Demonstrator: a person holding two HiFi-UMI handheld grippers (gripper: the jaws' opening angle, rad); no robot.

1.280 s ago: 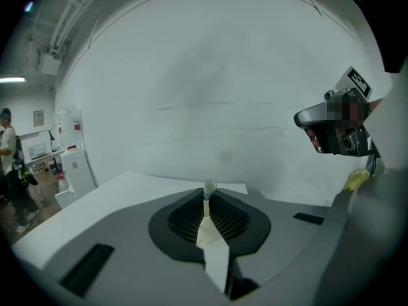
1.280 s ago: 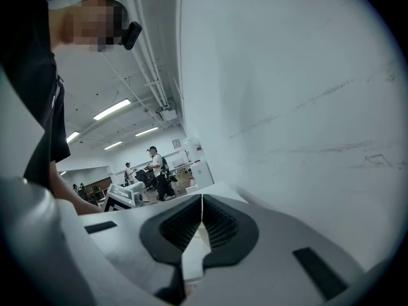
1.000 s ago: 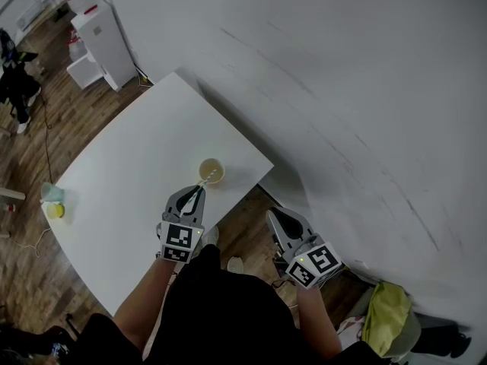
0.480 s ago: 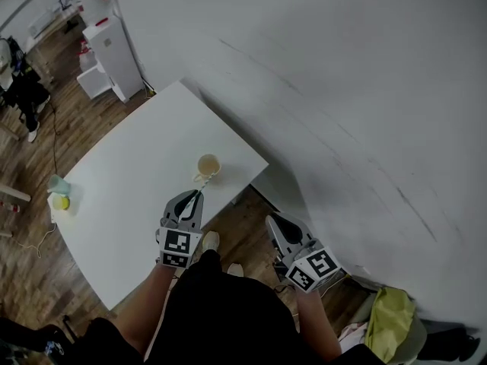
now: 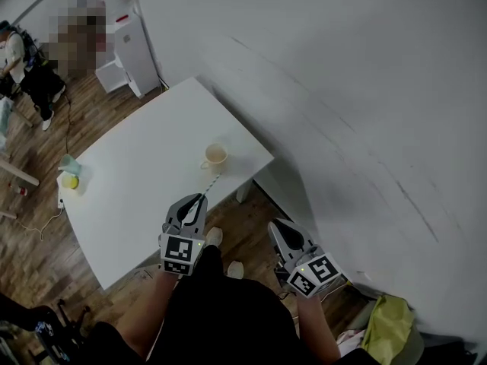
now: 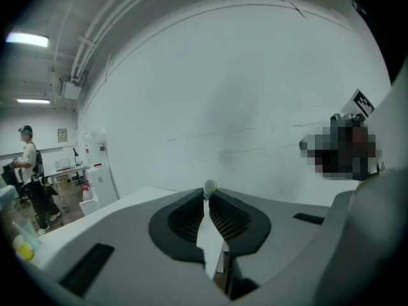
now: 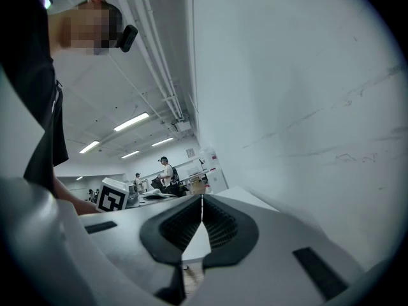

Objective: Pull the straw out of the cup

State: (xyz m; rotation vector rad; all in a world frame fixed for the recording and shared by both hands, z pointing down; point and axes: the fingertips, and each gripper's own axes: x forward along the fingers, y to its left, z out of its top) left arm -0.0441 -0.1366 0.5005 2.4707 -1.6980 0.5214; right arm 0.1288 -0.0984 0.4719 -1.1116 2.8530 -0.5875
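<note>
A cream paper cup (image 5: 215,155) stands near the right edge of the white table (image 5: 137,181). The striped straw (image 5: 211,183) is out of the cup and hangs in the air between the cup and my left gripper (image 5: 196,201), which is shut on its lower end. In the left gripper view the straw's round end (image 6: 209,186) pokes up from between the closed jaws. My right gripper (image 5: 281,230) is off the table, over the floor to the right, shut with nothing in it; in the right gripper view its jaws (image 7: 201,204) meet.
A teal cup (image 5: 68,163) and a yellow object (image 5: 71,181) sit at the table's left corner. A white cabinet (image 5: 135,50) stands beyond the table by the wall. People stand at the far left. A yellow-green bag (image 5: 386,327) lies at the bottom right.
My left gripper has drawn back from the cup with the straw, whose tip has left the cup's mouth. The right gripper has barely moved.
</note>
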